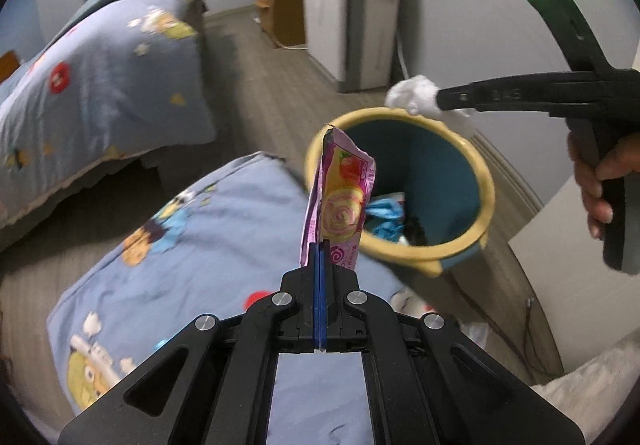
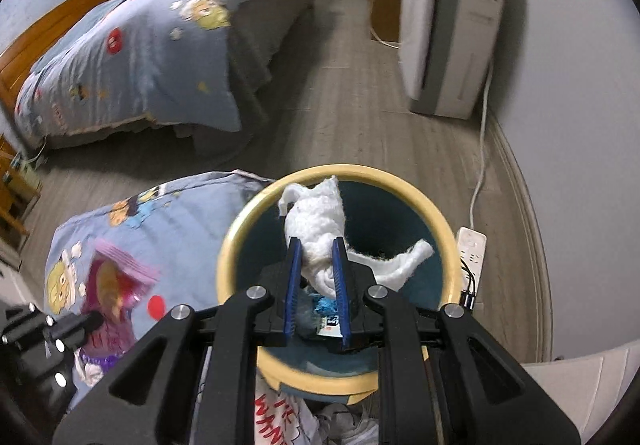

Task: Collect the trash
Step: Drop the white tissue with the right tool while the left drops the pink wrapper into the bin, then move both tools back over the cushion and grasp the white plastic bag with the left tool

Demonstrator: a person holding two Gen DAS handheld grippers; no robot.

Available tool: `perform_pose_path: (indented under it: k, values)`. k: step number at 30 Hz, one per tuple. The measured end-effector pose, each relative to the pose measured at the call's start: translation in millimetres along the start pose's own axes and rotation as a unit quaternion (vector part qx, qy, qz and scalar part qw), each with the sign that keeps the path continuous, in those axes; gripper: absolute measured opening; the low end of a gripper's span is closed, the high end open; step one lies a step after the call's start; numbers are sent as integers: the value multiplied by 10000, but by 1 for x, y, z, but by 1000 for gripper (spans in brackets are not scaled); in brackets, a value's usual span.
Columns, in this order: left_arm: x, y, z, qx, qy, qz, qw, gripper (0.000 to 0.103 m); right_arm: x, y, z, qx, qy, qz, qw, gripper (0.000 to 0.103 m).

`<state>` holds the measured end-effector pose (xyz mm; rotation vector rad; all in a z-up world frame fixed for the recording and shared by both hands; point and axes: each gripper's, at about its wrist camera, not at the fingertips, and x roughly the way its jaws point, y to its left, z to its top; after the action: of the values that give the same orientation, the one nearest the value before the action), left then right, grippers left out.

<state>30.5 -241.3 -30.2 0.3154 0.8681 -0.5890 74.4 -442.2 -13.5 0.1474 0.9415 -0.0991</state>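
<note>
Nearest the left wrist camera, the left tongs (image 1: 320,245) are pressed fully together on the bottom edge of a pink snack wrapper (image 1: 340,197), which stands up from the pads and leans toward the bin. In the right wrist view, the right tongs (image 2: 318,265) are nearly closed, squeezing a wad of white tissue (image 2: 316,221) between their blue pads, with a loose tail trailing out toward three o'clock.

The trash bin (image 1: 486,189), yellow-rimmed with a teal inside, sits on the floor beside the bed corner and already holds some blue and white scraps. From the left camera it lies at about one o'clock of the wrapper, whose top just overlaps the near rim. From the right camera the tissue hangs directly over the bin's mouth.

The risks, as I judge them: the wrapper is light and flat, and seems to be over the rim rather than well inside, so letting go here could send it onto the bedding (image 1: 192,245) or the floor. The tissue's loose tail could snag on a pad and cling after release. Both tongs converge on one opening, so they could knock each other or tip the bin.
</note>
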Motion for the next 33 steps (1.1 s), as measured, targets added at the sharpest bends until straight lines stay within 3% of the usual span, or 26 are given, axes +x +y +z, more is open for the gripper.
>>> perform_pose_path:
  k: [5,14,16,17,18,20,23,25,27,31,33]
  values:
    - [25,-24,24,106,63,-290,9995,1,10,-17,-3,164,75,-103,9998,16]
    - [80,-40,58,-123,209,-371,9990,1,21,-41,-8,581,149,-87,9982,19]
    - [83,-39,62,-205,144,-356,9991,10,22,-45,-8,653,138,-83,9977,38]
    - [82,-37,62,-239,103,-353,9990,24,22,-46,-8,690,131,-87,9975,44]
    - [81,-36,62,-265,58,-344,9990,46,22,-48,-8,723,106,-93,9973,54]
    - [78,-33,60,-267,-40,-208,9994,70,22,-48,-7,741,105,-116,9971,57]
    - [70,-23,53,-404,-116,32,9991,91,20,-48,-7,740,87,-188,9970,75]
    - [64,-14,46,-580,-135,164,9981,95,18,-46,-6,746,39,-225,9969,90]
    - [57,-3,36,-775,-56,249,9967,96,16,-45,-4,742,7,-175,9971,91]
    - [35,15,9,-832,-10,799,9933,97,14,-32,-3,564,0,-133,9983,91]
    - [22,24,-3,-830,-50,760,9936,97,11,-22,-2,432,-7,-111,9990,91]
